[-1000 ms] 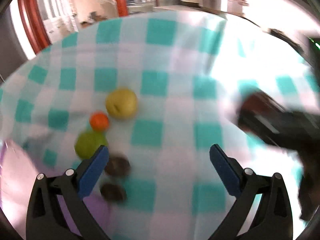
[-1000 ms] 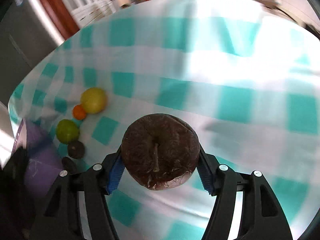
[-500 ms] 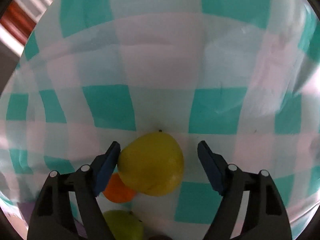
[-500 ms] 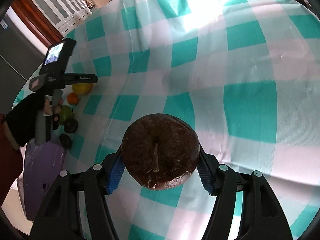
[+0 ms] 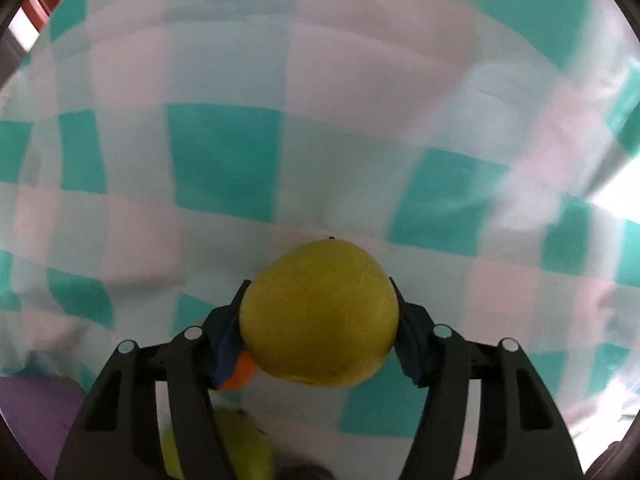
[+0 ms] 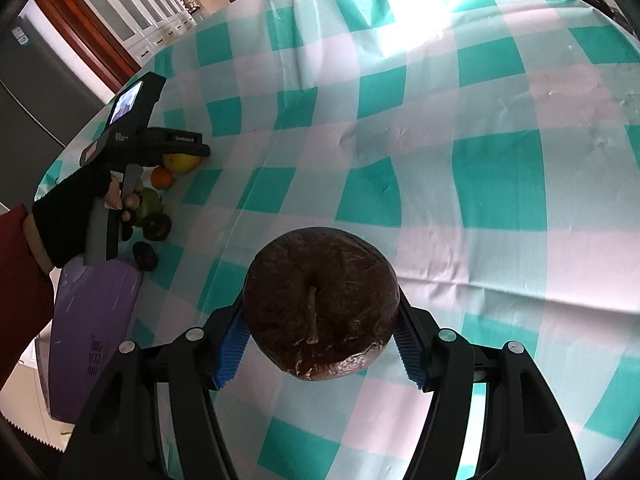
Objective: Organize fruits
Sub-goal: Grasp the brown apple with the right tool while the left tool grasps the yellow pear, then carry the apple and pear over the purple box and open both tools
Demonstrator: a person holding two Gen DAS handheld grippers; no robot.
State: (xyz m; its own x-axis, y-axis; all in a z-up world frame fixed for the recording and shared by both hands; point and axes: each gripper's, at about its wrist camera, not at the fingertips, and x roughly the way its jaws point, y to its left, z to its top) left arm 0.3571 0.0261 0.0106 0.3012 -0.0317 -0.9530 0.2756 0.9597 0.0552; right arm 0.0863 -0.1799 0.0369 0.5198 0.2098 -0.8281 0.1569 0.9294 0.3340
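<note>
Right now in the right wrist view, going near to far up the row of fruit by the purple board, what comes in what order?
Dark fruit beside the purple board → second dark fruit → green fruit → small orange → yellow fruit, which sits in the left claw.

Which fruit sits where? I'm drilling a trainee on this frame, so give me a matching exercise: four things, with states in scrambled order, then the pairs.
Things:
1. yellow pear
2. dark red apple
3. small orange
4. purple board

States:
A. lying at the table edge
B. clamped in the right hand-held gripper
C. resting on the checked cloth
D. clamped in the left hand-held gripper

Pairs: 1-D, 2-B, 3-C, 4-A
</note>
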